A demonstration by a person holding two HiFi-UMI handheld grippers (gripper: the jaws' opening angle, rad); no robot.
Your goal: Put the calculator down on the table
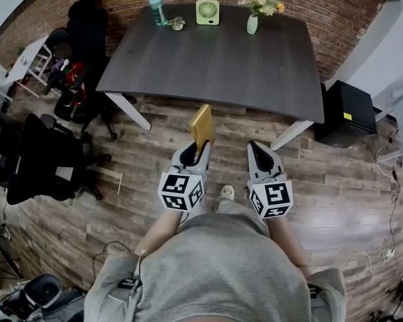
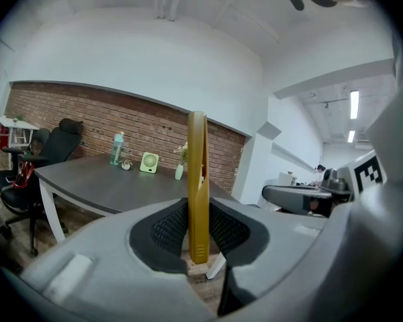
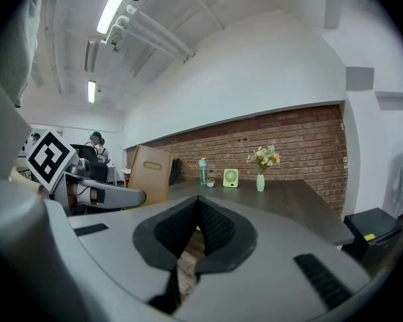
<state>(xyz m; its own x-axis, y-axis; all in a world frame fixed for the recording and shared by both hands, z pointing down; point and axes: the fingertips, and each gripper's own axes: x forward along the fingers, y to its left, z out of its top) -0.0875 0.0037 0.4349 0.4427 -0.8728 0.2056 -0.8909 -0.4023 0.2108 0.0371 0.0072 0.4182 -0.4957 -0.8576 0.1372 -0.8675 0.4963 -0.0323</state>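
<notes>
The left gripper [image 1: 199, 154] grips the yellow calculator [image 1: 202, 125] by its lower end. The calculator stands upright on its thin edge, above the wooden floor [image 1: 148, 156], just before the near edge of the table [image 1: 221, 66]. The right gripper [image 1: 258, 151] has its fingers closed on nothing. The table's near and middle parts are bare. A bottle [image 1: 156, 7], a fan [image 1: 207, 11] and a vase [image 1: 253, 23] stand along its far edge.
</notes>
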